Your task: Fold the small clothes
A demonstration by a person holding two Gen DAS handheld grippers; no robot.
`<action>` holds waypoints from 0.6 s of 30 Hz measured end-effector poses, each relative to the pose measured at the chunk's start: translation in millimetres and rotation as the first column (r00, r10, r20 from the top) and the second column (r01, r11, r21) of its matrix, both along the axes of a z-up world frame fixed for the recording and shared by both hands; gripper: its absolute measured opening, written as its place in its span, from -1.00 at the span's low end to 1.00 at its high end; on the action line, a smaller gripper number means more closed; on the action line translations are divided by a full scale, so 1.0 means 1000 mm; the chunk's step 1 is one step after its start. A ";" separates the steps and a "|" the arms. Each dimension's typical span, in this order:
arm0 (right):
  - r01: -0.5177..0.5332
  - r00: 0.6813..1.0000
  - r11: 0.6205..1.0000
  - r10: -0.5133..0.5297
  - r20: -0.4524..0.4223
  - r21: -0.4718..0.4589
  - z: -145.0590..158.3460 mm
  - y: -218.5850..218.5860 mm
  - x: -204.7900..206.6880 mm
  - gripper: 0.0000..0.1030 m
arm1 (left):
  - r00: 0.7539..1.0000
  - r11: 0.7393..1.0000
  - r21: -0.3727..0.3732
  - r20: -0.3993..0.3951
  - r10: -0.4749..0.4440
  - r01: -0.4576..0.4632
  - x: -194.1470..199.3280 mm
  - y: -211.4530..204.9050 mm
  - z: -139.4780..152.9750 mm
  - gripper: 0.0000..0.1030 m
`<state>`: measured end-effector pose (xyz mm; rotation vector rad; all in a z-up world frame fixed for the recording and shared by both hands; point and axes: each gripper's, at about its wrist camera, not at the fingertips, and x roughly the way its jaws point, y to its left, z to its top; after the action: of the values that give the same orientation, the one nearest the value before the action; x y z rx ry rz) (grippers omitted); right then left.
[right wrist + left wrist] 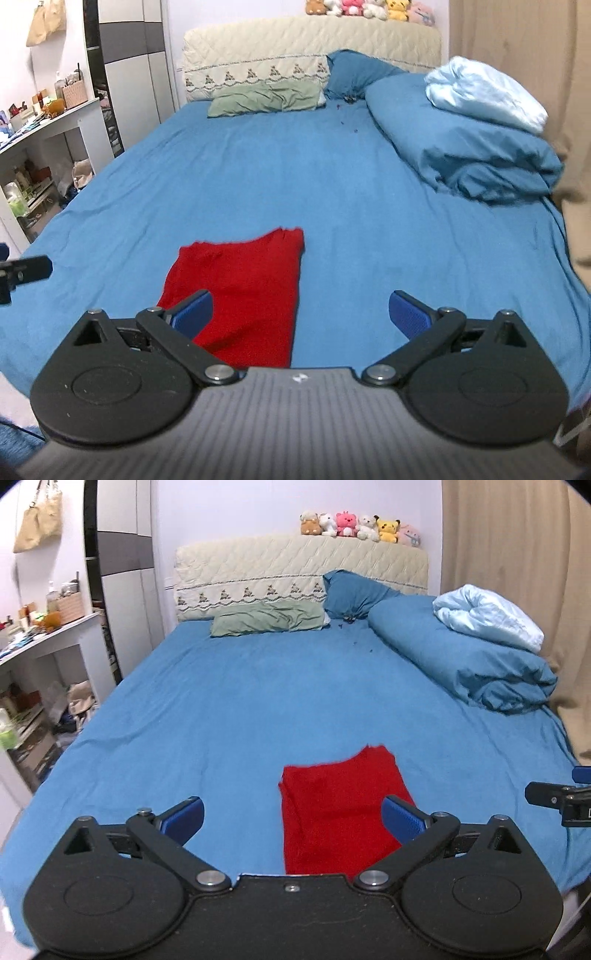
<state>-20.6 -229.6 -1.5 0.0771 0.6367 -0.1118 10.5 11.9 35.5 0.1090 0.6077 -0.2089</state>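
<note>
Far to your left stands a white open shelf unit (55,642) cluttered with bottles and boxes on top, and above it a beige cloth tote bag (38,520) hangs on the wall. Next comes the bed covered in a blue cotton sheet (258,701), filling most of both views. Your left gripper (291,814) hangs low over the near part of the bed with its jaws wide apart and nothing between them; its left blue pad sits over bare sheet, its right blue pad over the cloth.

The folded red knit garment (332,805) lies flat on the sheet near the foot of the bed, a narrow rectangle with its far edge slightly ragged. In the left wrist view it sits right of centre; in the right wrist view it sits left of centre, so it lies between your two grippers.

Your right gripper (301,314) also has its jaws spread wide, empty; the left pad overlaps the garment's near left corner, the right pad is above bare sheet.

At the head of the bed, a flat sage-green pillow (269,618) lies beside a propped teal pillow (351,594), under a cream quilted headboard (295,568) topped by a row of small plush toys (360,528). Rightmost, a rolled blue duvet (461,657) carries a pale blue crumpled blanket (487,614), next to a beige curtain (509,535)
</note>
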 end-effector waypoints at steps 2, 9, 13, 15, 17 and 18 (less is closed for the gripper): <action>0.016 1.000 1.000 -0.017 -0.022 -0.011 -0.003 0.006 -0.016 1.00 | 1.000 1.000 0.005 -0.008 0.013 -0.013 -0.020 0.001 -0.003 1.00; -0.002 0.998 0.999 0.000 -0.060 -0.040 -0.025 0.023 -0.058 1.00 | 0.998 0.999 0.022 -0.046 0.044 -0.043 -0.067 0.002 -0.026 1.00; 0.001 0.998 0.999 -0.005 -0.070 -0.047 -0.035 0.028 -0.070 1.00 | 0.998 0.998 0.044 -0.036 0.042 -0.040 -0.085 -0.002 -0.033 1.00; 0.003 0.997 0.999 -0.006 -0.075 -0.049 -0.037 0.029 -0.074 1.00 | 0.998 0.998 0.036 -0.035 0.044 -0.043 -0.090 -0.001 -0.034 1.00; 0.008 0.997 0.999 -0.012 -0.075 -0.045 -0.039 0.028 -0.077 1.00 | 0.998 0.999 0.027 -0.034 0.046 -0.045 -0.093 0.001 -0.034 1.00; 0.016 0.997 0.999 -0.019 -0.075 -0.043 -0.039 0.027 -0.079 1.00 | 0.998 0.999 0.025 -0.032 0.049 -0.048 -0.094 0.001 -0.034 1.00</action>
<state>-99.3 -202.3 -40.6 0.0381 0.7088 -0.1453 -83.6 13.2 1.3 0.1141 0.6443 -0.1567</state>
